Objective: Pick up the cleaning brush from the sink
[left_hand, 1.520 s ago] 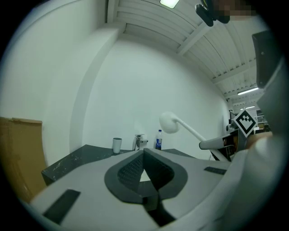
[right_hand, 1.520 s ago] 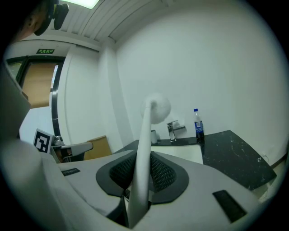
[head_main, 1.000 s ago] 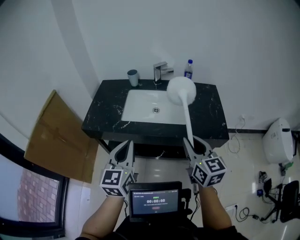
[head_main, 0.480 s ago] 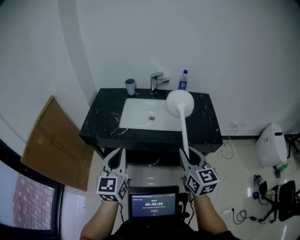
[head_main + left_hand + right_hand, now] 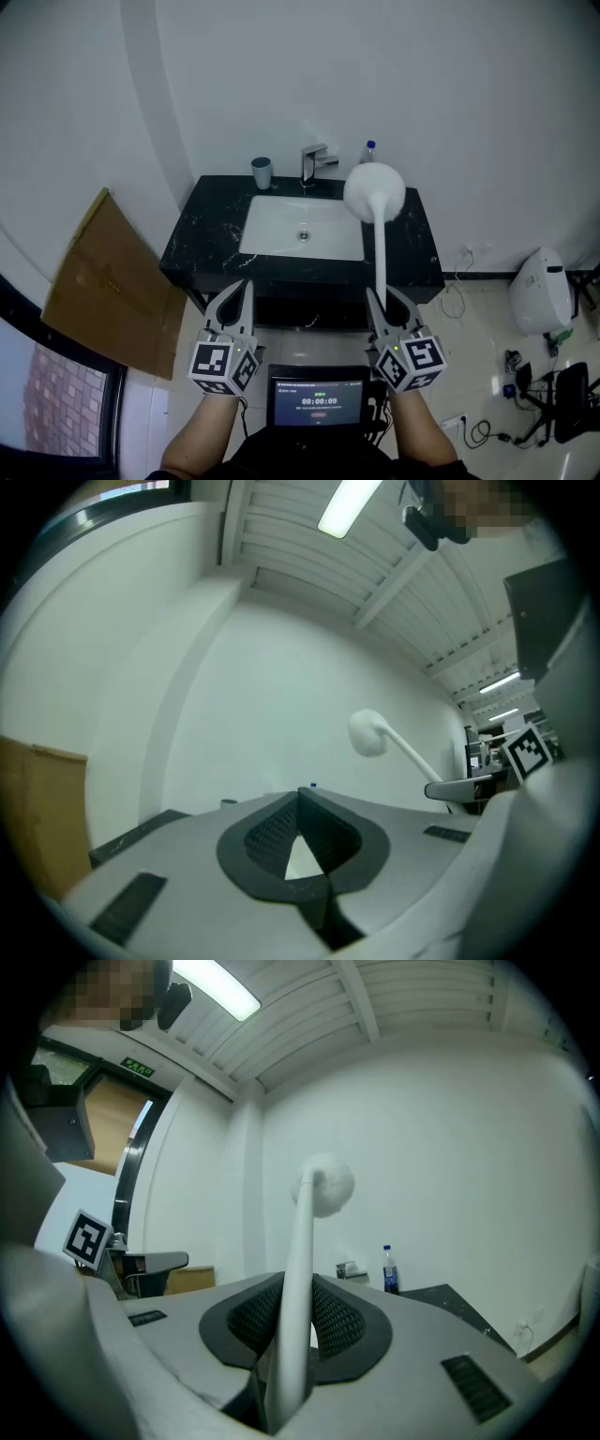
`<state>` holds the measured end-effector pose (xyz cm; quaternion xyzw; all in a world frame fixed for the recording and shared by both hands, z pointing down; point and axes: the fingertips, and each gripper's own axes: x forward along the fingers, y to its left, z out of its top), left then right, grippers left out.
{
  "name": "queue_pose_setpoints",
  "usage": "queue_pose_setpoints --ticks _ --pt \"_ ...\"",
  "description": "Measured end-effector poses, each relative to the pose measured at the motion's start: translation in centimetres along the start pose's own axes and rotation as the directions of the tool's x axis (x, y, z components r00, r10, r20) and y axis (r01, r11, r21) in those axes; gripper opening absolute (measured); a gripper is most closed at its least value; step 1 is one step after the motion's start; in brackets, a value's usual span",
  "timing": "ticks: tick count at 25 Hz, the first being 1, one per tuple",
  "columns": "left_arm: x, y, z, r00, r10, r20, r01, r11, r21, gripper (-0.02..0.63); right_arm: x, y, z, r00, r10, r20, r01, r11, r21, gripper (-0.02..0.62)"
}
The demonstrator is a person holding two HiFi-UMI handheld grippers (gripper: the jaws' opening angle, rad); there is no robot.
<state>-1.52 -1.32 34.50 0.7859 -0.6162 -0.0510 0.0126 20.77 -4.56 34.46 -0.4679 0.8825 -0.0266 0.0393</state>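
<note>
- The right gripper (image 5: pixel 387 300) pinches the white handle of the cleaning brush (image 5: pixel 380 239) near its lower end, probably so the long stem keeps the round head away from the person.
- The brush head hangs above the sink's (image 5: pixel 272 230) right edge, clear of the basin, so the pick-up looks done.
- The left gripper (image 5: pixel 240 298) has its jaws pressed together on nothing and waits in front of the sink, apparently unneeded.

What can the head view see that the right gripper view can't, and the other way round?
Only the head view: the white sink basin, a grey cup, the small screen and a white appliance on the floor.
Only the right gripper view: the ceiling light and, close up, the right gripper with its pads clamped on the handle.
Both: the cleaning brush held in the air, the bottle, the faucet and the black counter.
</note>
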Motion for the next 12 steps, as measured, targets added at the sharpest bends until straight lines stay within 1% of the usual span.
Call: queue_pose_setpoints --ticks 2,6,9,12 --pt "0.3 -0.5 0.3 1.0 -0.015 0.003 0.015 0.999 0.034 0.0 0.4 0.2 0.7 1.0 0.008 0.026 -0.008 1.0 -0.014 0.075" --pt "0.4 -0.8 -0.2 0.999 -0.029 -0.014 0.029 0.999 0.018 0.0 0.6 0.1 1.1 0.998 -0.009 0.064 0.013 0.999 -0.053 0.075" --pt "-0.1 -0.9 0.4 0.999 -0.039 0.034 0.038 0.999 0.037 0.0 0.3 0.0 1.3 0.991 -0.027 0.133 0.039 0.995 -0.088 0.075" --pt "-0.6 -0.8 0.6 0.995 -0.038 0.093 0.031 0.997 0.072 0.0 0.0 0.0 -0.1 0.989 -0.03 0.145 0.047 0.992 -0.113 0.075"
